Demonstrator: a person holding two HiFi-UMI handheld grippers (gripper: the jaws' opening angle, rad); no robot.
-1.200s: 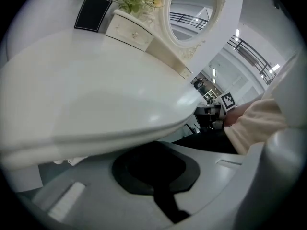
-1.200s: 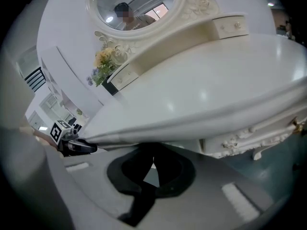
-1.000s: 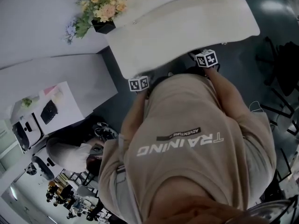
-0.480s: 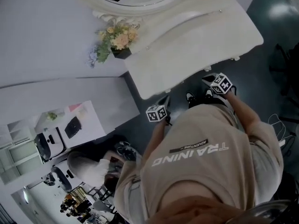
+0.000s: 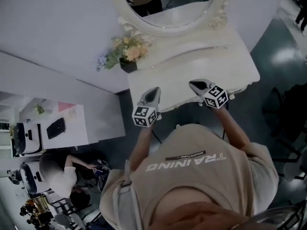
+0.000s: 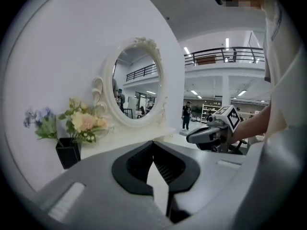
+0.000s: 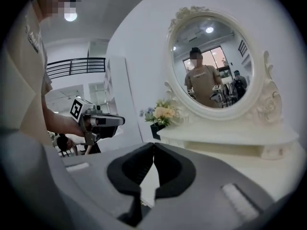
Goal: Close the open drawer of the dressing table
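The white dressing table stands against the wall with an oval mirror and a flower vase on it. From above I see only its top; the drawer front is hidden. My left gripper hovers over the table's front left part, shut on nothing. My right gripper hangs over the front right part, also shut and empty. In the left gripper view the jaws meet before the table top. The right gripper view shows its tips touching, with the raised shelf ahead.
A white side cabinet holding a black item stands left of the table. Someone sits bent over at the lower left. Dark chair frames stand on the grey floor to the right. My own torso fills the lower view.
Both grippers rose from beside the table's front edge to above its top. The head view tilted up, bringing the mirror into sight.
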